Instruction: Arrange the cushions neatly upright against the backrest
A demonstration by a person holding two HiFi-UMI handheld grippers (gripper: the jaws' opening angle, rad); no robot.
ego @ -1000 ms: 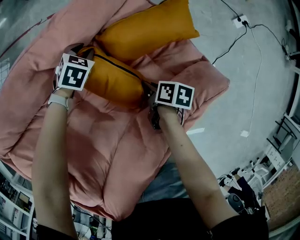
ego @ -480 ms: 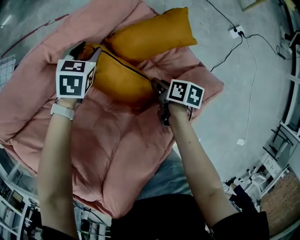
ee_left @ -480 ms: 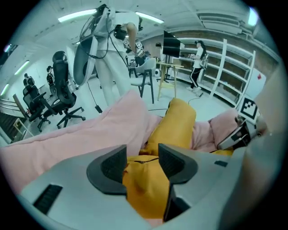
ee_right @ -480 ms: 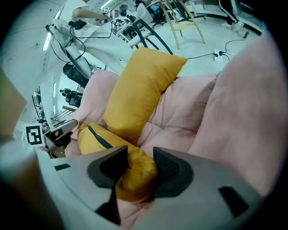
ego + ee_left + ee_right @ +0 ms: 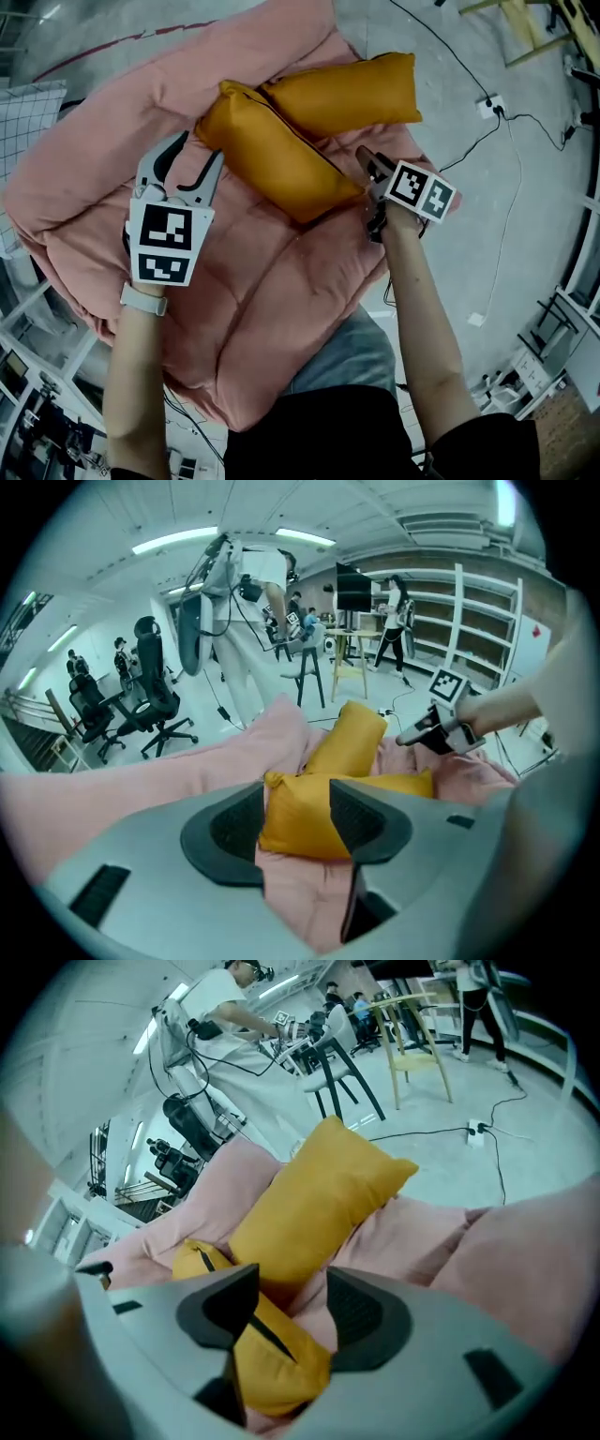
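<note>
My left gripper [image 5: 192, 161] hovers over the pink sofa [image 5: 84, 216], its jaws just opened to a moderate gap with nothing between them. My right gripper [image 5: 372, 167], beside one end of the near cushion [image 5: 272, 164], has also just been opening and holds nothing. That one and the far cushion [image 5: 347, 94] (both orange) lie side by side, touching, on the sofa.

Head view looks steeply down; both gripper views share the cushions [image 5: 277, 164].
</note>
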